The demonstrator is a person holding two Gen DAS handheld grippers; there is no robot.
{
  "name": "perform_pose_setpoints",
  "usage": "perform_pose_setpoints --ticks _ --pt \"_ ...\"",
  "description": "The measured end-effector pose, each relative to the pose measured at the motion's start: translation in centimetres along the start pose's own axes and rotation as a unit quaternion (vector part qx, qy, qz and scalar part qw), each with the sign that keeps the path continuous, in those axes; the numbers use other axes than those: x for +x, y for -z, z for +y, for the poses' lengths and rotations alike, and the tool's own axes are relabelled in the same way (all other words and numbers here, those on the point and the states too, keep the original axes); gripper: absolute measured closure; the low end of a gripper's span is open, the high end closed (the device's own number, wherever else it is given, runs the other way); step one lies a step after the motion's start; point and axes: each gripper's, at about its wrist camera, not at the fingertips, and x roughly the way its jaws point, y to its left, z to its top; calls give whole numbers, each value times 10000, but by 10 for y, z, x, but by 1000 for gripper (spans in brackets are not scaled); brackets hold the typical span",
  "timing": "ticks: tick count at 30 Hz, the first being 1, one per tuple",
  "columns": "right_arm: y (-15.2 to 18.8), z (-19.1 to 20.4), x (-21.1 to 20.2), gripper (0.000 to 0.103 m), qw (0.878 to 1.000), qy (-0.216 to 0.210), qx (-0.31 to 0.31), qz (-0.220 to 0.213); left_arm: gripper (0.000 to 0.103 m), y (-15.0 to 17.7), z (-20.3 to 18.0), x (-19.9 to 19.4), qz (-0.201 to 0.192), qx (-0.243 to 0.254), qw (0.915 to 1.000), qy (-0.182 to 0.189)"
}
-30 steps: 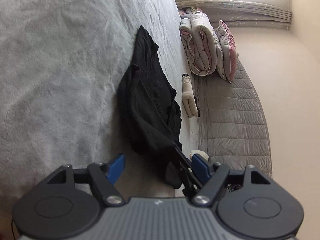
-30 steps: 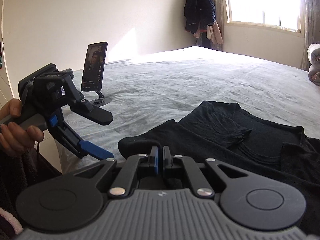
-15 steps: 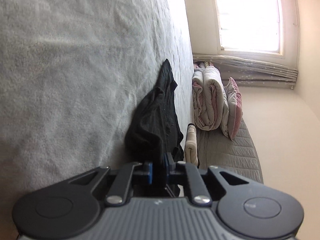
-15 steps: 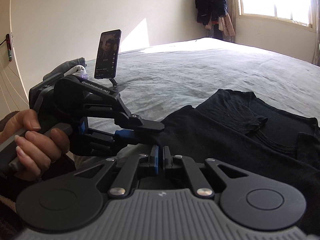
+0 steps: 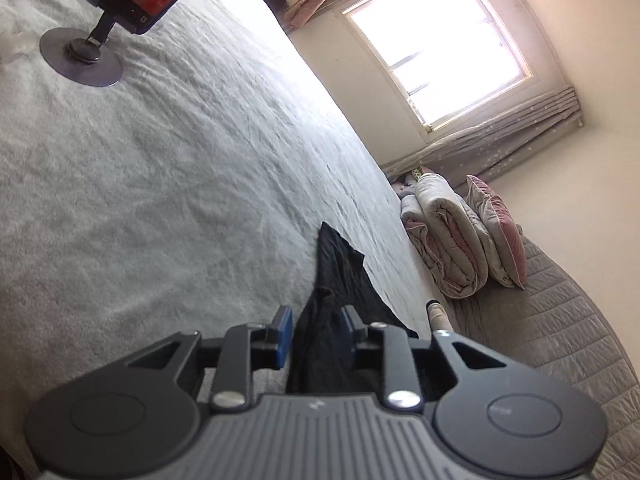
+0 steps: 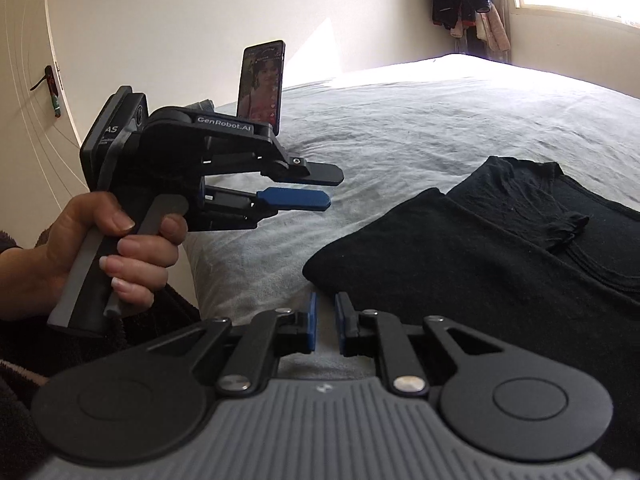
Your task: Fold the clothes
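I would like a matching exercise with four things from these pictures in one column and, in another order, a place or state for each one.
Things:
1. black T-shirt
2. phone
3. rolled quilt
4. left gripper

Places or states:
A. upright on a round stand
B. beside a pink pillow
C. lying on the grey bed cover
D. held in a hand above the bed

Pairs: 1-C, 2-A, 3-B, 4-D

Both grippers same build: the left gripper [image 6: 316, 186] and right gripper [image 6: 325, 328] have matte black linkage arms, silver pivot screws, blue finger pads [image 6: 294, 199], ribbed grey housing with two round black caps ("GenRobot.AI" in white on left's body), grey trigger grip; wearer's sleeve [image 6: 24, 356] dark fleecy fabric.
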Motion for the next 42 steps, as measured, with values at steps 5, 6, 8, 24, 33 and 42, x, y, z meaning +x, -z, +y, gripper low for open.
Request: perform_pose_setpoints --ticks 5,6,8,24,33,42 --pt "1 -21 -2 87 9968 660 392 -202 68 10 -30 21 386 1145 9925 206" --pt "2 -25 -2 87 9957 786 448 -211 68 12 -35 26 487 1327 9896 279" --pt "4 -33 -3 83 9929 1045 516 -247 68 18 -47 37 657 1739 9818 396" --pt "60 -112 -93 54 9466 2717 1522 -829 66 28 -30 47 605 2901 9549 -184" --pt "51 -124 -116 54 9339 2862 1936 -916 48 12 -51 43 673 2913 9538 -283" --pt "-1 -154 -114 54 9517 2724 1332 -487 43 -24 -83 106 1262 3044 9427 -527"
